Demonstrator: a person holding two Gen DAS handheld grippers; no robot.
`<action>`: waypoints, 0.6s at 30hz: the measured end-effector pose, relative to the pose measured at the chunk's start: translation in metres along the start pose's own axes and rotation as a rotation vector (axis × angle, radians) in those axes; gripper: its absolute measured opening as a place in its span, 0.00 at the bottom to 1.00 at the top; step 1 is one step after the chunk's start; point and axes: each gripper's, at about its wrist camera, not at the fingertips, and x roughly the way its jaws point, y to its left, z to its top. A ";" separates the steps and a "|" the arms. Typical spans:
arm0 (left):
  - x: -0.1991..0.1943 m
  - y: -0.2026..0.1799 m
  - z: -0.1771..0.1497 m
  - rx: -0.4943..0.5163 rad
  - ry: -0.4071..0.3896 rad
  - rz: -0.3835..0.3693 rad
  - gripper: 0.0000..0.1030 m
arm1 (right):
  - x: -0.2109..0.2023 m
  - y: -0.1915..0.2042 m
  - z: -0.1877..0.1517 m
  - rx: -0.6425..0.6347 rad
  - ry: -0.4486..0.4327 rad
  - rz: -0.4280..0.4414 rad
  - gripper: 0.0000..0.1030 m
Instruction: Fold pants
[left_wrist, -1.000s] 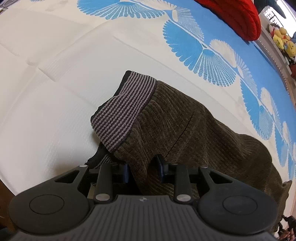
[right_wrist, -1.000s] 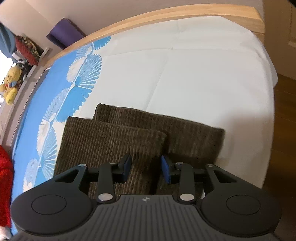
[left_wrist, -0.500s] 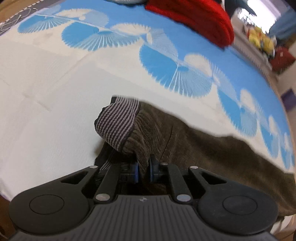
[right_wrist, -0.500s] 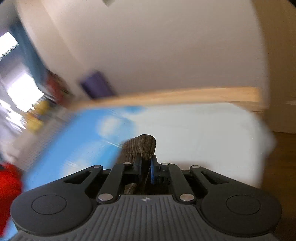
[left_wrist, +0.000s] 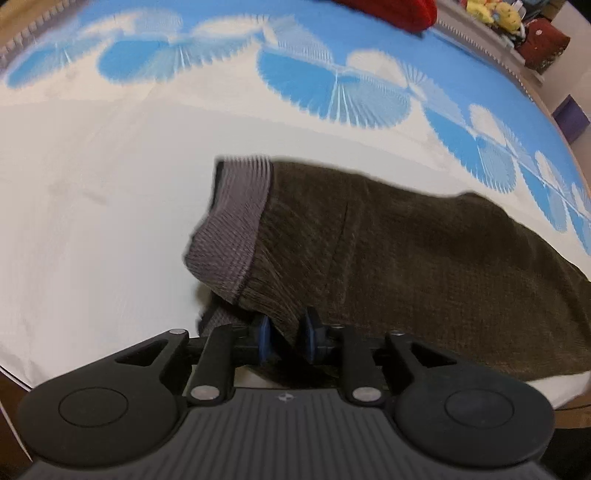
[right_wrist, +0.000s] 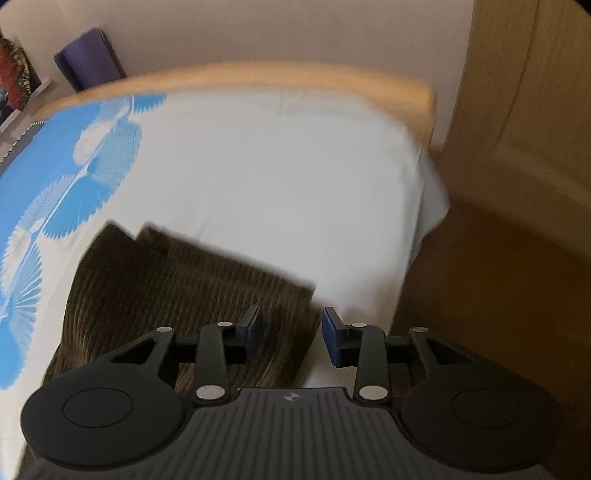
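Note:
Dark olive corduroy pants (left_wrist: 388, 258) with a grey striped waistband (left_wrist: 232, 229) lie on the white part of the bed. My left gripper (left_wrist: 285, 334) has its blue pads part open around a fold of the waist fabric, with a gap showing on each side. In the right wrist view the leg ends of the pants (right_wrist: 177, 291) lie flat on the sheet. My right gripper (right_wrist: 291, 334) is open and empty just above the right edge of the leg ends.
The bed cover (left_wrist: 325, 85) is blue with white fan patterns beyond the pants. A red cushion (left_wrist: 391, 11) and soft toys (left_wrist: 487, 11) are far back. A wooden bed frame (right_wrist: 258, 79), a purple roll (right_wrist: 88, 59) and the floor (right_wrist: 498, 277) lie beyond the right gripper.
My right gripper has let go of the leg ends and opened; they now lie flat. My left gripper's jaws have widened from pinched to part open on the waist.

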 end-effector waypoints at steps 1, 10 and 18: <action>-0.006 -0.001 0.002 0.000 -0.037 0.023 0.21 | -0.010 0.003 0.002 -0.014 -0.060 -0.028 0.38; -0.041 -0.027 0.013 0.088 -0.385 0.192 0.25 | -0.037 0.052 -0.005 -0.105 -0.157 0.400 0.42; 0.004 -0.057 0.033 0.132 -0.245 0.131 0.25 | 0.017 0.110 -0.006 -0.118 0.002 0.390 0.53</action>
